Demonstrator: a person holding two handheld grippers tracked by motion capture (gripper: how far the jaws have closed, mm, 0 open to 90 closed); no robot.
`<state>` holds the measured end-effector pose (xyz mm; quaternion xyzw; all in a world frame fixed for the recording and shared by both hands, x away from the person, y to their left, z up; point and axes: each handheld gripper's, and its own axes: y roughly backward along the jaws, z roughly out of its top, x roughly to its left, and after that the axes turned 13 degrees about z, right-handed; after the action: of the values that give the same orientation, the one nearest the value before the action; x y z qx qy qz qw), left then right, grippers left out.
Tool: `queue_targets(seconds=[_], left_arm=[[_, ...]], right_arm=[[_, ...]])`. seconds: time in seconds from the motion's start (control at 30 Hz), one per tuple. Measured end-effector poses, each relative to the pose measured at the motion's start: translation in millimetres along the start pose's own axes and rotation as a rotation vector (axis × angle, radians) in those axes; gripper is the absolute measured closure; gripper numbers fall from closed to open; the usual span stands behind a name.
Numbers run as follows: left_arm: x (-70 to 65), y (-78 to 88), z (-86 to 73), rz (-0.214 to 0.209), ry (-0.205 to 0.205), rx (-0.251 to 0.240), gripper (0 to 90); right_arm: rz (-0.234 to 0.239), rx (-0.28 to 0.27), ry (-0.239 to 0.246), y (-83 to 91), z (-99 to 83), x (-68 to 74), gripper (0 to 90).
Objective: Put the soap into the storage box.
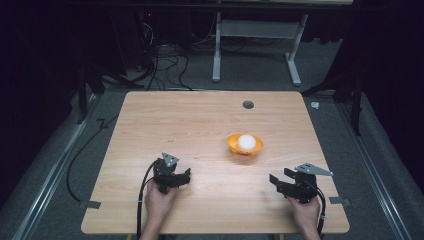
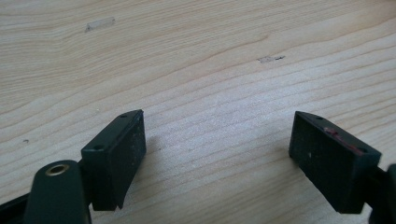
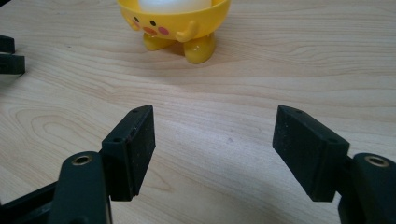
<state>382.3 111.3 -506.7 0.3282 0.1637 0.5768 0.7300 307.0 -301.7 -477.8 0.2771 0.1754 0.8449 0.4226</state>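
Item: yellow plastic chick-shaped cup point(image 1: 244, 145) holding white egg point(image 1: 246, 141), frame centre-right. I judge it light, slippery, tippy; I'd grip the rim. Left gripper point(image 2: 217, 140) and right gripper point(image 3: 212, 140): both agape, empty.

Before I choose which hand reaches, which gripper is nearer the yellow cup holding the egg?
Right, slightly. The right gripper sits just right of and below the yellow cup; the left gripper lies farther off to its left.
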Motion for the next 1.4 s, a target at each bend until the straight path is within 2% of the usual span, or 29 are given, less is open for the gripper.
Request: queue_targets(seconds=[0.1, 0.5, 0.77, 0.93, 1.0, 1.03, 1.13, 1.4], left_arm=[[0.0, 0.0, 0.0, 0.000, 0.000, 0.000, 19.2], [0.0, 0.0, 0.0, 0.000, 0.000, 0.000, 19.2], [0.0, 0.0, 0.0, 0.000, 0.000, 0.000, 19.2], [0.0, 0.2, 0.0, -0.001, -0.001, 0.002, 19.2], [-0.1, 0.3, -0.2, -0.001, -0.001, 0.001, 19.1], [-0.1, 0.3, -0.2, -0.001, -0.001, 0.001, 19.1], [-0.1, 0.3, -0.2, -0.001, -0.001, 0.001, 19.1], [-0.1, 0.3, -0.2, -0.002, -0.002, 0.001, 19.0]], right_arm=[[0.000, 0.005, -0.007, -7.1, -3.0, 2.7, 31.4], [-0.017, 0.040, 0.029, -26.3, 1.7, 3.9, 31.4], [-0.019, 0.067, 0.035, -42.0, 0.6, 6.1, 30.6], [-0.045, 0.087, 0.067, -48.4, 0.7, 8.5, 29.4], [-0.062, 0.122, 0.079, -52.9, 1.3, 9.9, 27.9], [-0.062, 0.122, 0.079, -52.9, 1.3, 9.9, 27.9], [-0.112, 0.163, 0.142, -59.4, 2.5, 15.3, 26.1], [-0.103, 0.171, 0.150, -59.7, 2.4, 16.3, 26.0]])
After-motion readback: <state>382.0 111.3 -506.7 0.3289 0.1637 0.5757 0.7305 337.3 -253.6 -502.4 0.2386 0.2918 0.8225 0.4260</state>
